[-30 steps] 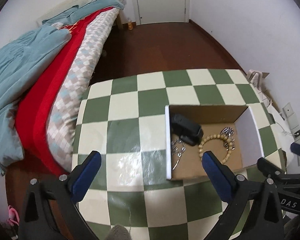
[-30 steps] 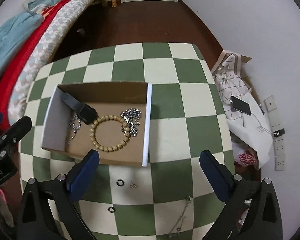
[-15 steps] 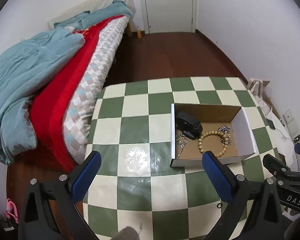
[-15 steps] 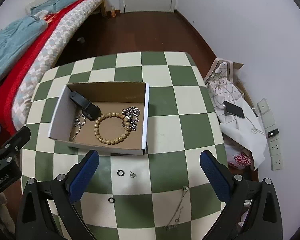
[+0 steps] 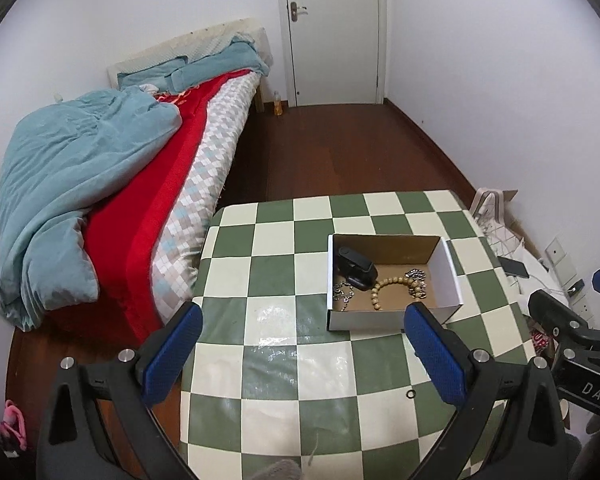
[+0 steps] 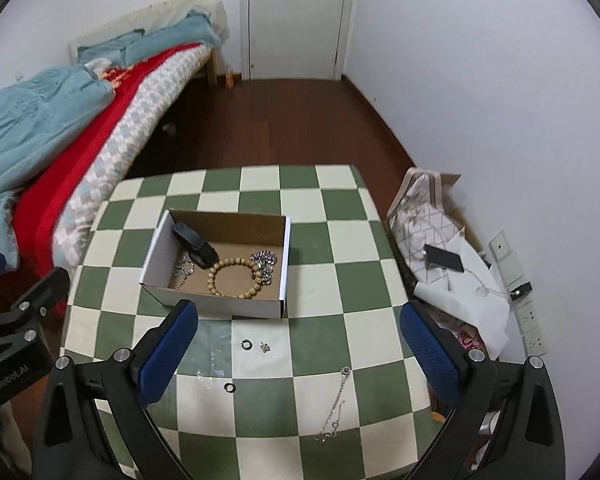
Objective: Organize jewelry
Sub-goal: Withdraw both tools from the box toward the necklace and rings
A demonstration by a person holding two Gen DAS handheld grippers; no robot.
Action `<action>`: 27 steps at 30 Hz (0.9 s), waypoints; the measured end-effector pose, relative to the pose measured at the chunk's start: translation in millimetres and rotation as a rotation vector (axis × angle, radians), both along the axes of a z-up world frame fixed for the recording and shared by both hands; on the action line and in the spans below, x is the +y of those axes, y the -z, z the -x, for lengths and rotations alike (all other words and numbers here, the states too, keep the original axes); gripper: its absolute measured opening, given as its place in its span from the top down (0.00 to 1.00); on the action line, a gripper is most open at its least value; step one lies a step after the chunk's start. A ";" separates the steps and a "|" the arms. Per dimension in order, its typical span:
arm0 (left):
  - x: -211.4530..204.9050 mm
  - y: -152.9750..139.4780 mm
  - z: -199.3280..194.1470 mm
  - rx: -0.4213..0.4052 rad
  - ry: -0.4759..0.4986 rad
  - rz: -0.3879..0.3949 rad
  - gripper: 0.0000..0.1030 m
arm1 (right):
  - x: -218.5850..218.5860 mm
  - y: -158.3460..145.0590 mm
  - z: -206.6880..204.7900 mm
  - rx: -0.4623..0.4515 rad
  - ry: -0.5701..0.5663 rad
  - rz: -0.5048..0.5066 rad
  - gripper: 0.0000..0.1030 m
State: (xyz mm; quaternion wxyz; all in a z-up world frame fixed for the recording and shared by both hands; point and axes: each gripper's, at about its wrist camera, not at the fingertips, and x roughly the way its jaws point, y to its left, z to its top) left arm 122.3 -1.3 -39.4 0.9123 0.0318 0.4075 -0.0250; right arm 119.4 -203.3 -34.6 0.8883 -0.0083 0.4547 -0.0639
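Jewelry split between box [image 6: 220,298] and checkered table [image 6: 332,280]. Inside box: bead bracelet [image 6: 236,278], black band [image 6: 194,245], silver chains [image 6: 265,264]. On table at 6 o'clock of box: two small black rings [image 6: 245,345], tiny stud [image 6: 265,347], thin chain [image 6: 336,408]. Left gripper [image 5: 302,356] spread wide, empty. Right gripper [image 6: 298,354] likewise apart, holding nothing.

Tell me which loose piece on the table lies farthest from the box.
The silver chain, stretched over the near-right squares. Both black rings and the small stud lie closer to the box.
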 end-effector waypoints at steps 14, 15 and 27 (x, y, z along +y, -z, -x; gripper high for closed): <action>-17.3 56.7 32.6 0.000 -0.110 -0.173 0.00 | -48.5 21.1 60.5 0.016 0.111 -0.138 0.01; -20.1 67.4 32.0 0.020 -0.113 -0.188 0.00 | -58.4 34.7 64.0 0.038 0.134 -0.150 0.02; -55.3 141.1 28.4 0.159 -0.071 -0.305 0.00 | -84.2 180.5 85.2 0.258 0.202 -0.245 0.27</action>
